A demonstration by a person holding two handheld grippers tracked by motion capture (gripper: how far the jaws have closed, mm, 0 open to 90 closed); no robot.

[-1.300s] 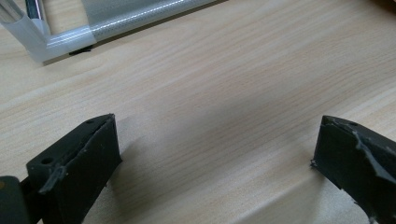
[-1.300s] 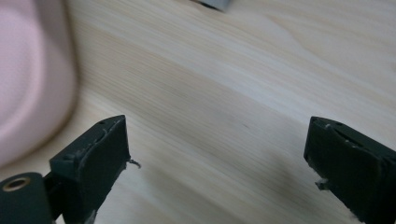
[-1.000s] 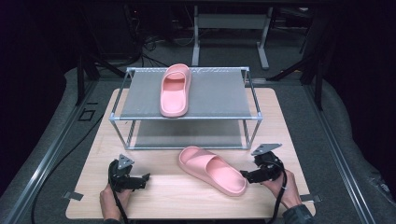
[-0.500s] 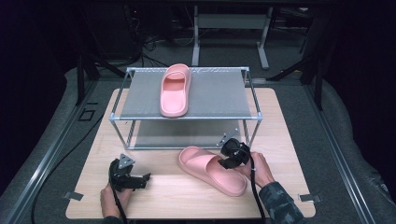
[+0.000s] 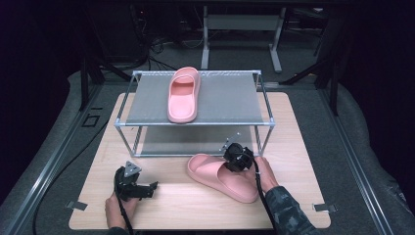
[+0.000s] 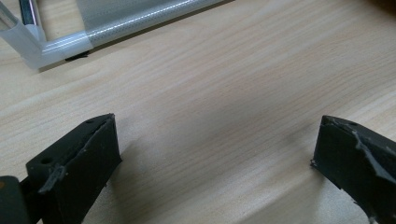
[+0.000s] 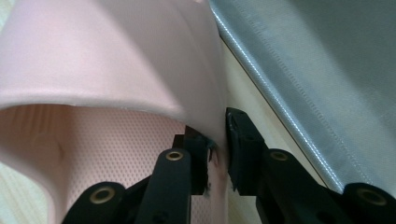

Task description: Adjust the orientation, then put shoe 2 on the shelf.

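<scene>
A wooden table (image 5: 293,122) carries a two-level metal rack (image 5: 195,105) with grey shelves standing across its far half. One pink slipper (image 5: 183,94) lies on the top shelf, toe toward the far edge, left of the shelf's middle. A second pink slipper (image 5: 220,175) lies on the bare wood just in front of the rack, slanting from near the rack's lower shelf toward the table's front right.

The person's right forearm, in a dark patterned sleeve, comes in from the bottom right and angles up and leftward to this slipper; the right hand (image 5: 264,172) lies beside its outer edge. The right gripper (image 5: 234,160) points toward the rack over the slipper's strap end. In the right gripper view its jaws have just been closing and now pinch the side wall of the slipper (image 7: 116,93) at the edge of the strap, one pad inside on the textured footbed, the other outside against the wall, with the rack's grey lower shelf (image 7: 327,70) close alongside.

The left hand (image 5: 117,208) rests near the table's front left, well apart from both slippers. Its left gripper (image 5: 149,188) lies low over the wood, pointing to the right. In the left gripper view the jaws stand wide apart over bare table, nothing between them, a corner foot of the rack (image 6: 32,44) ahead at upper left.
</scene>
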